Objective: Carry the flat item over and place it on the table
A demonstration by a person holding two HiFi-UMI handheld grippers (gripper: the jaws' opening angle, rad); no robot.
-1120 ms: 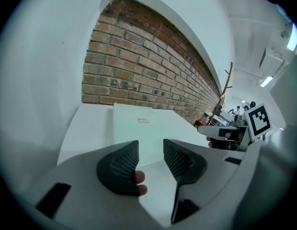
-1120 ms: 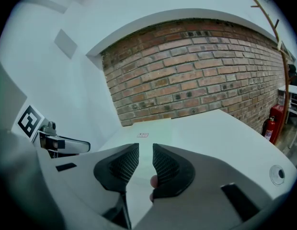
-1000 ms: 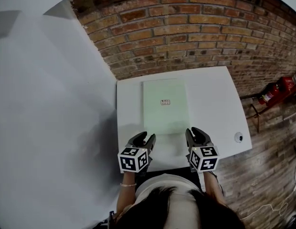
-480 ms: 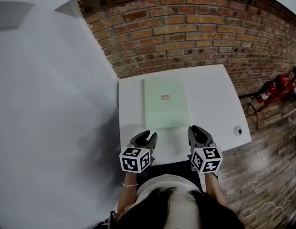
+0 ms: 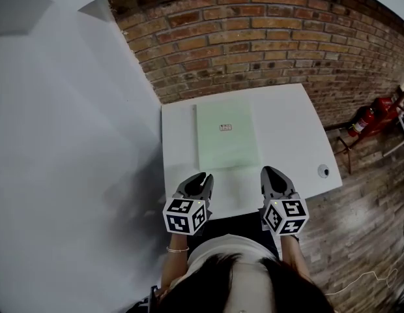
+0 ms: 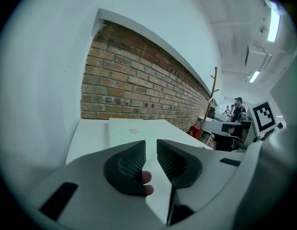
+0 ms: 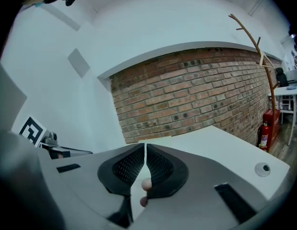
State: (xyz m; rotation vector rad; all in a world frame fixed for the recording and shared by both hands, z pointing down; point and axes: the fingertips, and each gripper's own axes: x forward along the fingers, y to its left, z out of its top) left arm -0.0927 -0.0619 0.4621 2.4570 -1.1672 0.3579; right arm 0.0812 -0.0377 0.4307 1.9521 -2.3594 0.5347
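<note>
The flat item (image 5: 228, 134) is a pale green board with a small label. It lies flat on the white table (image 5: 290, 129), toward the brick wall. Both grippers hover over the table's near edge, short of the item and apart from it. My left gripper (image 5: 201, 180) has a narrow gap between its jaws, which are closing on nothing. In the left gripper view the item (image 6: 135, 130) lies ahead of the left gripper (image 6: 151, 145). My right gripper (image 5: 272, 173) is shut and empty. In the right gripper view the right gripper (image 7: 145, 150) has its pads meeting.
A brick wall (image 5: 254, 38) runs behind the table and a white wall (image 5: 72, 142) stands on the left. A small round fitting (image 5: 323, 171) sits near the table's right edge. A red fire extinguisher (image 5: 361, 121) stands on the wooden floor at the right.
Both grippers have drawn back a little from the flat item toward the table's near edge. Both pairs of jaws have narrowed, and the right pair has come together.
</note>
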